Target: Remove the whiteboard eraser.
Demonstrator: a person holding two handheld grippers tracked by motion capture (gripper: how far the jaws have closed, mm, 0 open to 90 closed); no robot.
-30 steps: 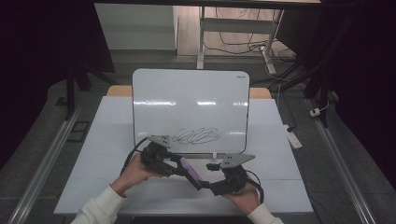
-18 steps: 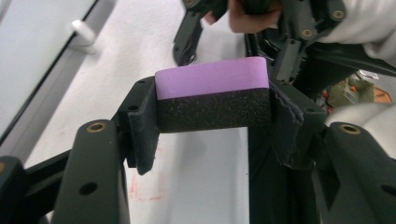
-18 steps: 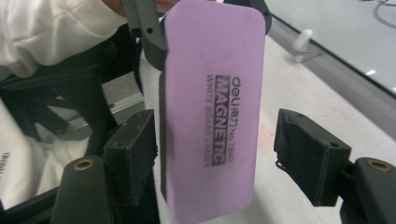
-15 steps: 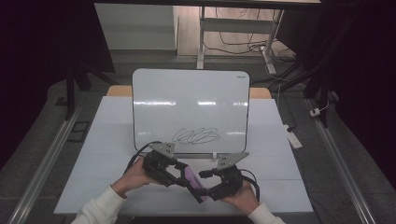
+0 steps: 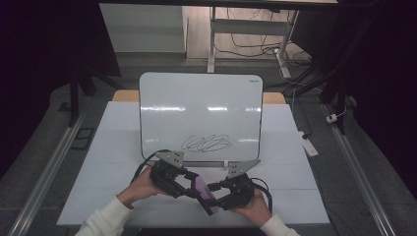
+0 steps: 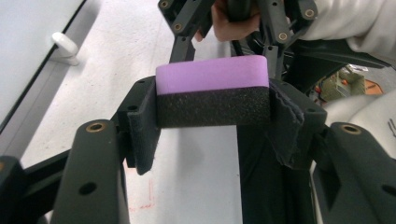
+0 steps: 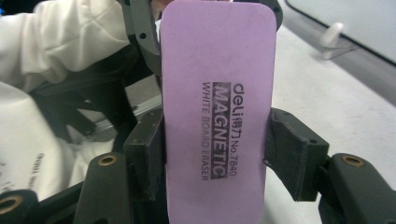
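A purple whiteboard eraser (image 5: 204, 191) with a black felt underside hangs just above the table's front, between my two grippers. My left gripper (image 5: 195, 187) is shut on it, pads pressed against its two short ends (image 6: 212, 88). From the other side my right gripper (image 5: 214, 195) closes on its long edges, and the printed purple face (image 7: 217, 116) stands upright between the pads (image 7: 287, 149). The scribble (image 5: 206, 143) sits low on the whiteboard (image 5: 200, 108), behind both grippers.
The whiteboard leans upright on small white feet (image 6: 65, 45) at the table's middle. A white mat (image 5: 108, 147) covers the table. A white strip (image 5: 309, 143) lies off the right edge. Cables and desk legs (image 5: 212, 34) are on the floor beyond.
Both hands have drawn back toward the table's front edge with the eraser. The right gripper has come in against the left one and closed around the eraser.
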